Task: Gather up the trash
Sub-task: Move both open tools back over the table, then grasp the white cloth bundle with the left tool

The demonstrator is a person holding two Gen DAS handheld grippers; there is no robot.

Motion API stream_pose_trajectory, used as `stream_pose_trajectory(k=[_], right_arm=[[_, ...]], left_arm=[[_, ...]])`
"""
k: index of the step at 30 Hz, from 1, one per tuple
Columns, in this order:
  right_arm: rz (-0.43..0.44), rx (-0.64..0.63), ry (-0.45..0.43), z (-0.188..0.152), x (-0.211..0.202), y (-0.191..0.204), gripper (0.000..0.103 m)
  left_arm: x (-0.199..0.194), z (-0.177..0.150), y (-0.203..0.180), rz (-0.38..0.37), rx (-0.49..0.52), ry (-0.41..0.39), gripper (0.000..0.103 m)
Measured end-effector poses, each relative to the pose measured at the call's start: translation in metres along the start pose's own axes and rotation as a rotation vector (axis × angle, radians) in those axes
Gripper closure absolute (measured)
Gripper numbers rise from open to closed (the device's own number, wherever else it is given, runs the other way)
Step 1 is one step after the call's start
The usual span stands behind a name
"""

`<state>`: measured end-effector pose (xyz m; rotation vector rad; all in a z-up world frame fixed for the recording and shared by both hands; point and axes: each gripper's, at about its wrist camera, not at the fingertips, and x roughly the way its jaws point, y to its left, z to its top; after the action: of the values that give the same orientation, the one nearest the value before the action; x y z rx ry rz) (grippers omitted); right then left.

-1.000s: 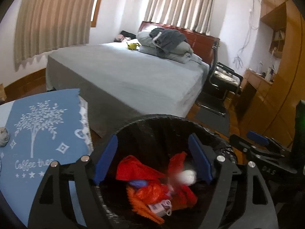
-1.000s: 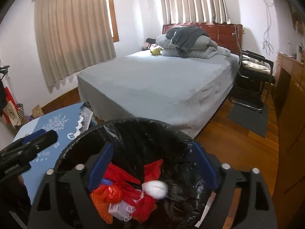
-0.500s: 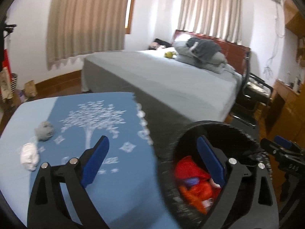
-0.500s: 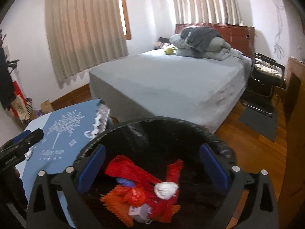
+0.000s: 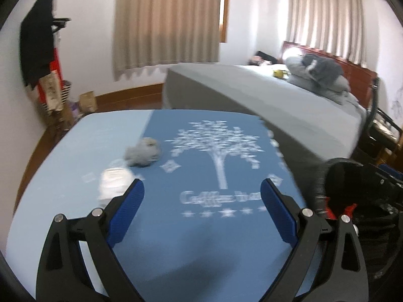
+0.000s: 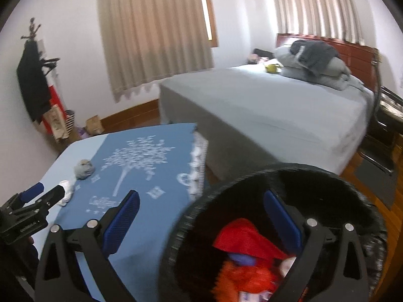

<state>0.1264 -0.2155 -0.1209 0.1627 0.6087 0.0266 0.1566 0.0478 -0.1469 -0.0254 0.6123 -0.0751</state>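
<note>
A grey crumpled wad and a white crumpled wad lie on the blue tablecloth. My left gripper is open and empty above the cloth, with the white wad just beyond its left finger. The black-lined bin holds red and orange trash. My right gripper is open and empty, spanning the bin's left rim. The grey wad, the white wad and my left gripper also show in the right wrist view.
A grey bed with piled bedding stands behind the table. The bin sits off the table's right edge. A coat stand and bags are by the left wall. A black chair stands at the right.
Both grippers have swung left from over the bin. The left one now faces the table and the two wads. The right one is now half over the table, half over the bin.
</note>
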Motion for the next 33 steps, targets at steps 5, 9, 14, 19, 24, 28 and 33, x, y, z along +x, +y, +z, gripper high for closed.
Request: stream_pose_trajectory(k=[5,9,14,19,24,28,33], right_arm=[[0.053,-0.038,0.014,0.005,0.026,0.039,0.006],[0.084,-0.065,0.033,0.007,0.047,0.065,0.006],[0.103,-0.095,0.061,0.004,0.070,0.089,0.006],[0.105,-0.108,0.084,0.001,0.087,0.102,0.006],[0.104,-0.115,0.099,0.000,0.098,0.107,0.006],[0.102,-0.122,0.102,-0.001,0.103,0.111,0.006],[0.100,-0.122,0.107,0.001,0.108,0.112,0.006]], left_arm=[[0.006,0.002,0.046,0.084,-0.044,0.004,0.012],[0.014,0.002,0.073,0.128,-0.073,0.018,0.012],[0.034,0.002,0.096,0.158,-0.100,0.051,0.012],[0.056,0.000,0.105,0.158,-0.106,0.086,0.012],[0.077,0.001,0.109,0.153,-0.101,0.123,0.012],[0.090,-0.001,0.113,0.125,-0.108,0.174,0.027],[0.097,-0.004,0.114,0.085,-0.106,0.208,0.059]])
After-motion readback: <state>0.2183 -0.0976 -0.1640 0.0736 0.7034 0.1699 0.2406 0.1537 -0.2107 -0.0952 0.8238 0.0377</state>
